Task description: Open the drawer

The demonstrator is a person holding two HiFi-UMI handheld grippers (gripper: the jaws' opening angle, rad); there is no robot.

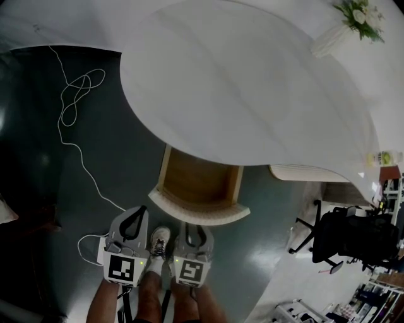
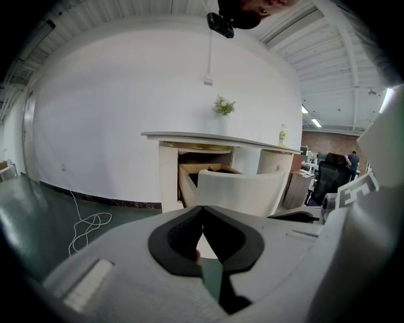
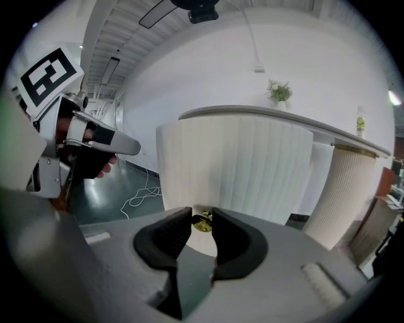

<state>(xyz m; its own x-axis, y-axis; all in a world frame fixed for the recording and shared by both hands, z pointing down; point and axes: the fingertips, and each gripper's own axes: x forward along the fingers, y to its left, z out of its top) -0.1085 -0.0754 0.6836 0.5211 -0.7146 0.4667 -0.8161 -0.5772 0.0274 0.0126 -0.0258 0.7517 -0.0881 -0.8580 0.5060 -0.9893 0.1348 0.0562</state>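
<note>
Right tongs (image 3: 202, 217) are pinching the small brass knob (image 3: 202, 221) on the drawer front (image 3: 233, 170). Both dark pads are pressing on the knob from either side, with the ribbed white front filling the right gripper view just behind it.

Left tongs (image 2: 202, 209) are pressed together at the tips with nothing between them. They are hanging free of the drawer and pointing toward it from the side.

The drawer (image 1: 196, 180) is sitting pulled out from under the rounded white table (image 1: 252, 82). Its wooden inside is showing from above, and its curved front edge is facing the person. In the head view both tongs are showing at the bottom, side by side. The right one is reaching the drawer front, and the left one is sitting just beside it, over the dark floor (image 1: 38, 189).

A shoe (image 1: 160, 238) is showing between the two tongs. A white cable (image 1: 76, 101) is lying in loops on the floor to the left, running toward the left tongs.

A vase of flowers (image 1: 360, 16) is standing on the far side of the table. A bottle (image 1: 382, 158) is standing near the table's right edge. A black office chair (image 1: 353, 236) is standing on the right, well apart from the drawer.
</note>
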